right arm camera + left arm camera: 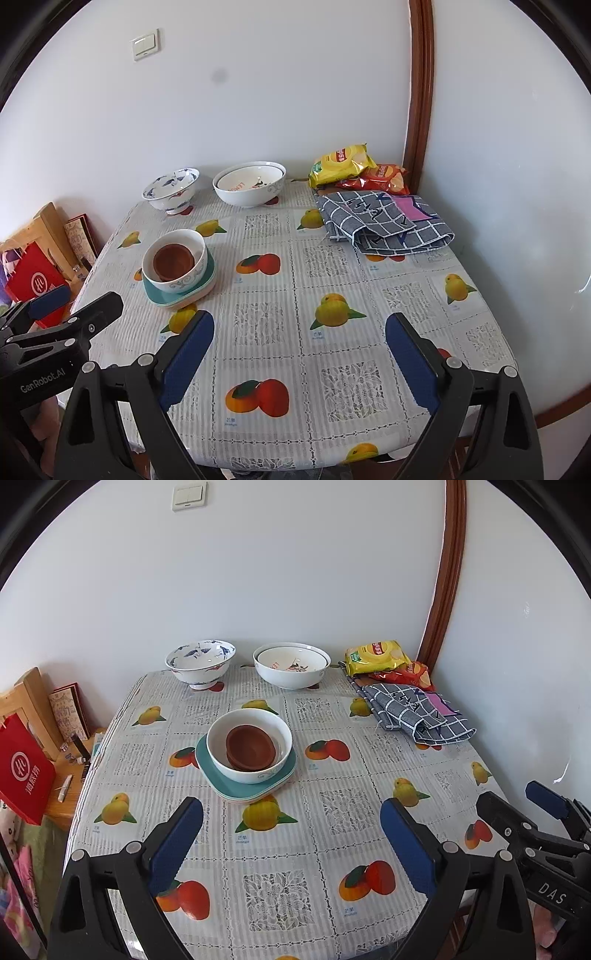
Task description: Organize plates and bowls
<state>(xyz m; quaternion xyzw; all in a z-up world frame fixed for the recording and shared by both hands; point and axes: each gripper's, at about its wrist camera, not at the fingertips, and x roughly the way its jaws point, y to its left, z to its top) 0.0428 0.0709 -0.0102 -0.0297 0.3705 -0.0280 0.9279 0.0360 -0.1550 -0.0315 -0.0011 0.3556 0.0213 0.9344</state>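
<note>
Two tongs (291, 843), three bowl stacks (249, 751).

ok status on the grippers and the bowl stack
Left gripper open, empty. Right gripper open, empty. White bowl with brown dishes sits on teal plates. Nothing blocking.

Teal plates (221, 786), brown saucers (251, 747), fruit-printed tablecloth (332, 738).

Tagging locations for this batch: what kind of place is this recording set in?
Most likely a home dining corner: a table with a fruit-print tablecloth against the wall, household bowls stacked on it, and snack bags beside a folded cloth.
</note>
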